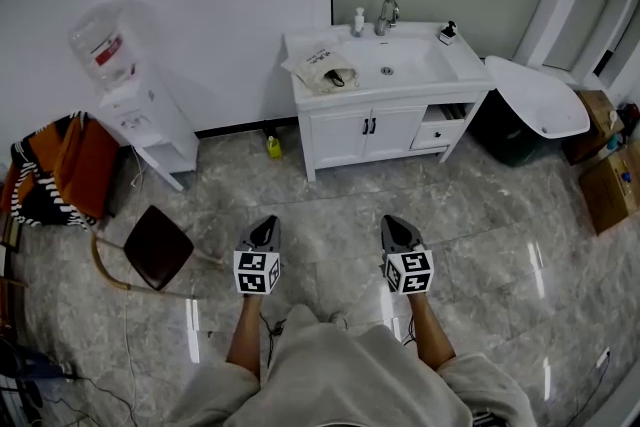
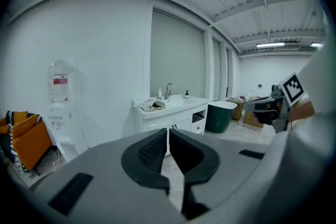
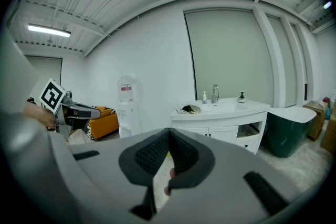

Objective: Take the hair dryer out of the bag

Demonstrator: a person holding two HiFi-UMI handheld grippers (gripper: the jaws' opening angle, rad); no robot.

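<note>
1. Two grippers, the left gripper and the right gripper, were held out side by side in front of the person. Each pair of jaws was pressed fully together with nothing between them. Nothing lay within reach, so this looked like a carrying posture for the approach.
2. Far ahead of both pairs of jaws, roughly between their lines, the cloth bag lay slumped on the white sink bench, just beside the basin.
3. A dark shape showed at the bag's mouth. It was probably the hair dryer, mostly tucked inside, though it was too small to confirm.
4. By that layout the task had not started. The jaws would have to close the gap and open before any pull.
5. No writing could be read. The marker cubes carried only black-and-white square patterns. Off to the left of the left jaws, the water bottle on its dispenser bore a red label too small to read.
</note>
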